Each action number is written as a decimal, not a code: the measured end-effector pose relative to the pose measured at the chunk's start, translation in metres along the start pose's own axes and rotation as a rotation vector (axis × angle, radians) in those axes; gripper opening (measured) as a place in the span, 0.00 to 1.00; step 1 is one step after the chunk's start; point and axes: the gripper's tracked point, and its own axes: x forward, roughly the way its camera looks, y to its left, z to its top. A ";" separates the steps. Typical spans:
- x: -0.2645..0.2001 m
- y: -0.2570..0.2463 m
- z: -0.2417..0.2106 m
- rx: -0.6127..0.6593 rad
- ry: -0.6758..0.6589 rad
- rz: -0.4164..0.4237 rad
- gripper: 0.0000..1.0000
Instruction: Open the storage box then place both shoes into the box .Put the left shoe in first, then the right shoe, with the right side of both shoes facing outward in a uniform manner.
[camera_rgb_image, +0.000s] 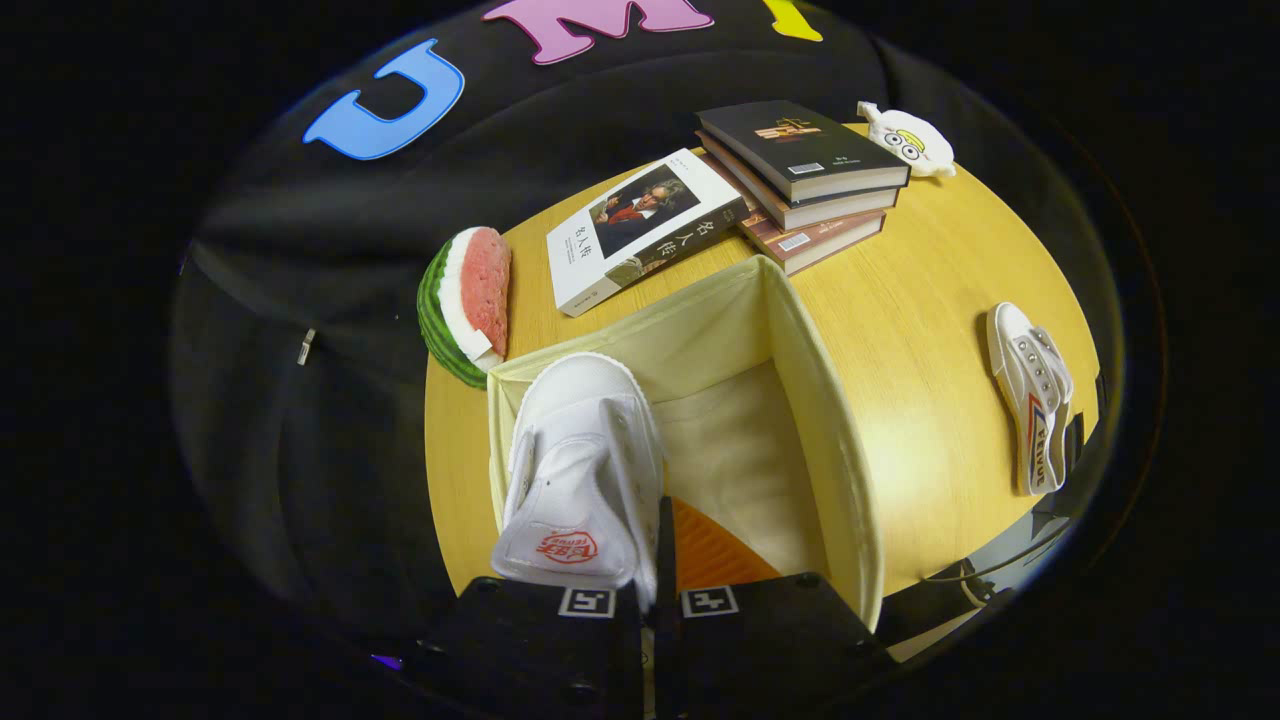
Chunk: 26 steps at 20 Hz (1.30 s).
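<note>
A cream fabric storage box (805, 340) stands open on the round wooden table (930, 260), just ahead of my fingers. My gripper (662, 560) is shut on the side edge of a white canvas shoe (585, 460) with a red logo. The shoe hangs over the box's left part, toe pointing away from me toward the box's far-left corner. The second white shoe (1030, 395) lies on its side on the table, to the right of the box and apart from it. The box's inside looks bare where I can see it.
Beyond the box lie a single book (640, 230) and a stack of three books (805, 175). A toy watermelon slice (465, 305) sits by the box's far-left corner. A small white plush toy (908, 140) rests at the table's far edge.
</note>
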 end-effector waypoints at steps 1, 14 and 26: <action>0.003 0.011 -0.001 0.023 0.013 0.050 0.13; -0.090 0.008 0.053 -0.095 -0.096 0.251 0.99; -0.154 -0.262 0.111 -0.216 -0.290 -0.019 0.99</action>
